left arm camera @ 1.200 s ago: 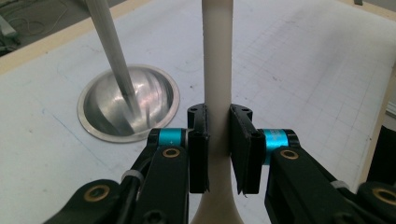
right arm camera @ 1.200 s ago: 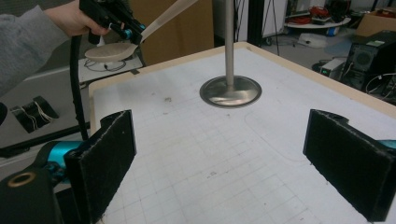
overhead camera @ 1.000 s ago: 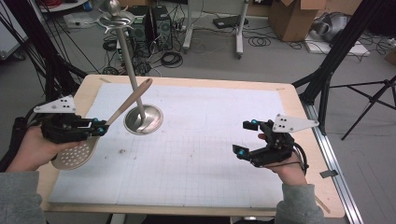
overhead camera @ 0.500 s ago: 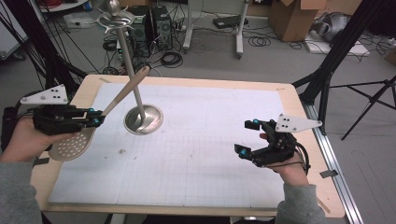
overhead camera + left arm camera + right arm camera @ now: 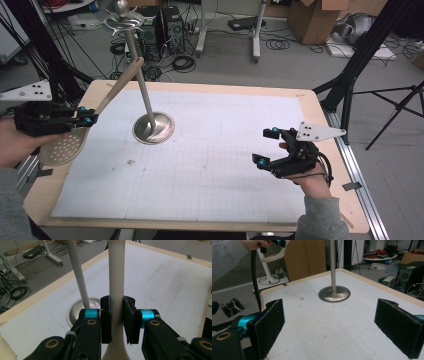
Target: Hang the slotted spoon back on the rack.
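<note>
A cream slotted spoon [image 5: 65, 145] hangs over the table's left edge, its handle [image 5: 116, 277] pointing up toward the stand. My left gripper [image 5: 82, 119] is shut on that handle, the two black jaws pressed against its sides [image 5: 117, 320]. A metal stand [image 5: 153, 127] with a round base and a tall rod [image 5: 141, 85] rises at the table's back left; hooks top it [image 5: 122, 20]. My right gripper [image 5: 266, 146] stays low over the right side of the table, open, its pads [image 5: 270, 322] wide apart with nothing between them. The stand's base [image 5: 334, 293] lies ahead of it.
A white gridded mat [image 5: 210, 160] covers the wooden table [image 5: 320, 125]. Black tripod legs [image 5: 360, 65] stand off the right edge, more dark legs at the left. Computer cases, cables and cardboard boxes sit on the floor behind.
My left gripper has moved left and up with the spoon, whose handle now tilts closer to the stand's rod. The right gripper has hardly moved.
</note>
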Tool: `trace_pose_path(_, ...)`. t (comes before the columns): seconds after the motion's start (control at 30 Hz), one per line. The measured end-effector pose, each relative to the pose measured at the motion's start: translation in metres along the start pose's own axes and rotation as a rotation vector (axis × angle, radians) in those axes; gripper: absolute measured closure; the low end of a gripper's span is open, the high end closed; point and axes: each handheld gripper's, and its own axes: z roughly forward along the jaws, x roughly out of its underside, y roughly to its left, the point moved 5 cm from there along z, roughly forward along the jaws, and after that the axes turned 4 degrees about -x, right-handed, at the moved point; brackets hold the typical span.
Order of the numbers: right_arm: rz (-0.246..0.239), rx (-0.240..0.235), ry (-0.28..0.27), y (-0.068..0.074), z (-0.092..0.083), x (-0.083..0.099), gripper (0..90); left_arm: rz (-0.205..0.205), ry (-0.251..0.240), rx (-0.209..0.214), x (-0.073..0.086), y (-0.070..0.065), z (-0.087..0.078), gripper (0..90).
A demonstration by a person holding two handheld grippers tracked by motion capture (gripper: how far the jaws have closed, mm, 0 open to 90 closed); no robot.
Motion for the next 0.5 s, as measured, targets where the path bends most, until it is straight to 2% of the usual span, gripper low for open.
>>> trace_pose_path(0.27, -0.002, 0.001, 0.001, -0.001, 0.0, 0.001, 8.2, 0.0, -0.003, -0.023, 0.003, 0.008, -0.011, 77.8)
trace_pose_path(0.5, 0.015, 0.008, 0.004, -0.005, -0.001, 0.004, 8.2, -0.027, -0.044, -0.039, 0.008, 0.019, -0.029, 77.8)
